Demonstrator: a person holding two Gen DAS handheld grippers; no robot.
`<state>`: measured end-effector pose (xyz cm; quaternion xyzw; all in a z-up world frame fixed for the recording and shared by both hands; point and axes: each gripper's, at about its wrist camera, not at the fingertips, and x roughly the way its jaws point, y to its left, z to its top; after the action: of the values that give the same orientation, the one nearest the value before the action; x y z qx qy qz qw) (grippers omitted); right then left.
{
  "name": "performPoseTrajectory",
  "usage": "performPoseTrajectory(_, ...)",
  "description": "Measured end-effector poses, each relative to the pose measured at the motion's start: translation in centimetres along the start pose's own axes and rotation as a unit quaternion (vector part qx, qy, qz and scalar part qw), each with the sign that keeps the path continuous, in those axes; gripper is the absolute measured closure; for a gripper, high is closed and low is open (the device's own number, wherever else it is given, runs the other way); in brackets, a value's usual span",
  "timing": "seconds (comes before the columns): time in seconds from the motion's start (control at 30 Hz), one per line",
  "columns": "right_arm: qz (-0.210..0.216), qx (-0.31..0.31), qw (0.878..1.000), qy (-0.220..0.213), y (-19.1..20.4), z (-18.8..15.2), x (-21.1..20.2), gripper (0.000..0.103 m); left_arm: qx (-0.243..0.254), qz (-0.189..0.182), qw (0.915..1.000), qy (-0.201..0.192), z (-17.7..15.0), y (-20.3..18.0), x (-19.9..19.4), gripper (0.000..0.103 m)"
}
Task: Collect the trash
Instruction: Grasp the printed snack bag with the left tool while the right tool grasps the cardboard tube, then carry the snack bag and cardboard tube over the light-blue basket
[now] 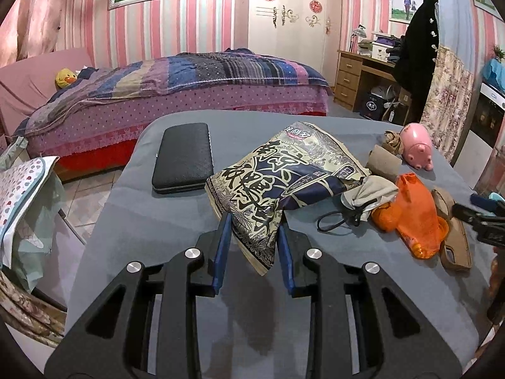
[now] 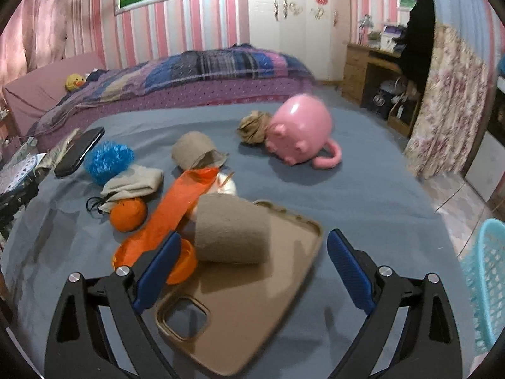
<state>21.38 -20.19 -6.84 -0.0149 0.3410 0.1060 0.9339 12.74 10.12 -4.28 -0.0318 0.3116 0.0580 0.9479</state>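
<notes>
My left gripper is shut on the near corner of a crumpled printed snack bag that lies on the blue-grey table. My right gripper is open and empty; a brown cardboard tube lies between its fingers on a brown phone case. An orange plastic bag with an orange lies left of it, also in the left wrist view. A second cardboard tube, crumpled brown paper and a blue plastic wad lie farther off.
A pink piggy bank lies at the far side. A black wallet and a grey cloth pouch lie on the table. A turquoise basket stands at the right edge. A bed is beyond.
</notes>
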Motion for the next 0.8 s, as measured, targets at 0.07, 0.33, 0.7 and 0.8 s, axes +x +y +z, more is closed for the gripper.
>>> performPoseTrajectory(0.07, 0.012, 0.008, 1.000, 0.021, 0.0, -0.2, 0.9, 0.030, 0.002, -0.001, 1.0000, -0.001, 0.1, -0.2, 0.0, 0.076)
performPoseTrajectory(0.33, 0.021, 0.022, 1.000, -0.006, -1.0, 0.2, -0.8, 0.051, 0.013, -0.006, 0.9999, -0.007, 1.1, -2.4, -0.4, 0.076)
performPoseTrajectory(0.7, -0.087, 0.012, 0.994, -0.063, -7.2, -0.4, -8.8, 0.051, 0.040, -0.038, 0.9983, -0.017, 1.8, -8.1, -2.4, 0.076)
performPoseTrajectory(0.8, -0.109, 0.025, 0.991, -0.077, -9.7, -0.7, -10.9, 0.051, 0.048, -0.055, 0.9971, -0.021, 2.0, -10.1, -2.9, 0.076)
